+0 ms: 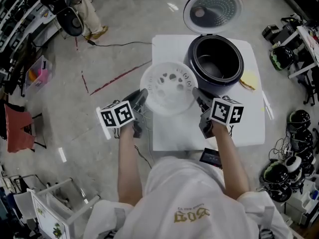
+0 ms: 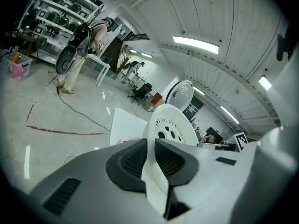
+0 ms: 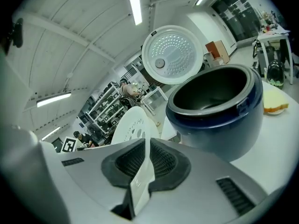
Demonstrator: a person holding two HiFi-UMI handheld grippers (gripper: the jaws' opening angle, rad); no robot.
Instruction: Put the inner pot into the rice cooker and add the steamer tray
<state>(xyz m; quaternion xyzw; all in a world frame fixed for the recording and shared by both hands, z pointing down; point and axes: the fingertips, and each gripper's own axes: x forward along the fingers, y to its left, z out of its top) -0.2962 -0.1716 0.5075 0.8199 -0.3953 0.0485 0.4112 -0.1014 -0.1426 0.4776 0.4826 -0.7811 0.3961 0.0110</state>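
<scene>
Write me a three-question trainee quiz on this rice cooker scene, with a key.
1. True or false: the steamer tray already sits inside the rice cooker.
2. The tray's rim is clamped by: A) one gripper B) both grippers C) neither.
3. Fill in: the cooker's lid stands ____.

Key:
1. False: it is held up beside the cooker.
2. B: the left gripper and the right gripper are each shut on opposite sides of the rim.
3. Open.

White perforated steamer tray (image 1: 168, 87) aloft, beside open rice cooker (image 1: 220, 83)
</scene>
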